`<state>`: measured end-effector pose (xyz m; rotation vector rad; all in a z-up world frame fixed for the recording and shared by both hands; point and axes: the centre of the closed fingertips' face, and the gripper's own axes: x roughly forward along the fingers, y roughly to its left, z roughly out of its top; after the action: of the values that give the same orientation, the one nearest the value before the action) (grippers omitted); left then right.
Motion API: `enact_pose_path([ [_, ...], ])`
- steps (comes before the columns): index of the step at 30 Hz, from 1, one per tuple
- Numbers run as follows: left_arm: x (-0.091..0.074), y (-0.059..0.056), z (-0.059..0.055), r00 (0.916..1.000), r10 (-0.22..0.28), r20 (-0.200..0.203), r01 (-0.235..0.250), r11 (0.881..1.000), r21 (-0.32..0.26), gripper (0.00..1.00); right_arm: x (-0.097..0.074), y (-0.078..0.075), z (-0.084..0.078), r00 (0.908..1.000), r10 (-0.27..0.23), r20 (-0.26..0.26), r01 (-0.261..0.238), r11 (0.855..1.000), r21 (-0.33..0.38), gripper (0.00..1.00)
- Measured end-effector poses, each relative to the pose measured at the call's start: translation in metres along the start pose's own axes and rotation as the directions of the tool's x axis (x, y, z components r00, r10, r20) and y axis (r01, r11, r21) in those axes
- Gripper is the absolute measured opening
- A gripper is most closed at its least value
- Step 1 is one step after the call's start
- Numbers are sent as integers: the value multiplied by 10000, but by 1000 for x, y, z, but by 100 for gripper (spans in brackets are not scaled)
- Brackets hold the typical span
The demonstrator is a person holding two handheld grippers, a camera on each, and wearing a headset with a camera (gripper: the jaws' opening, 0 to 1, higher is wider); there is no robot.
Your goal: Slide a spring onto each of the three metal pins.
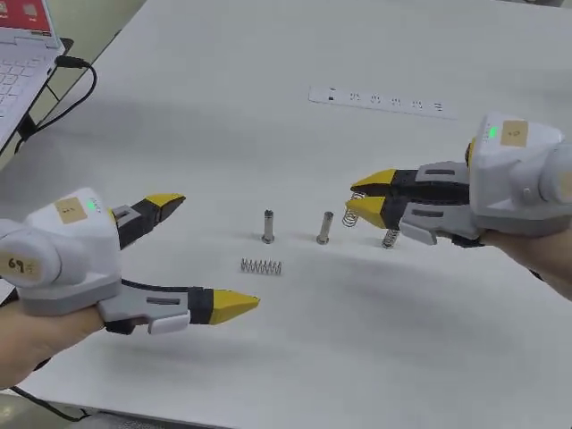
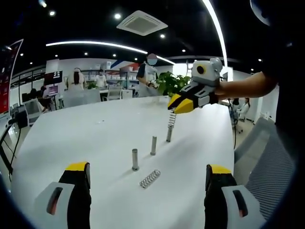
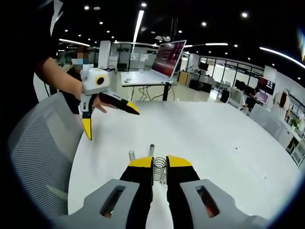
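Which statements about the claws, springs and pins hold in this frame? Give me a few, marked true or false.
1. The left claw is clamped on a spring. False: it is wide open and holds nothing.
2. A loose spring lies on its side on the table, on the person's side of the pins. True.
3. Every pin already carries a spring. False: two bare pins stand upright side by side.
4. The right claw has a spring between its tips. True.
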<state>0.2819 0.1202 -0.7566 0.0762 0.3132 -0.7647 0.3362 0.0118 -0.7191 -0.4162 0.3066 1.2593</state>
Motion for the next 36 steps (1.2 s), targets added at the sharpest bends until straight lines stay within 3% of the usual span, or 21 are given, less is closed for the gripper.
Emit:
enact_pose_path([
  [18,0,2,-2,9999,135,18,-135,9999,2,99,22,-18,-9,9996,-53,-290,60,9997,227,7],
  [36,-4,3,-4,9998,203,-39,-204,9998,-42,99,35,-19,-12,9993,14,-387,0,9994,360,7],
])
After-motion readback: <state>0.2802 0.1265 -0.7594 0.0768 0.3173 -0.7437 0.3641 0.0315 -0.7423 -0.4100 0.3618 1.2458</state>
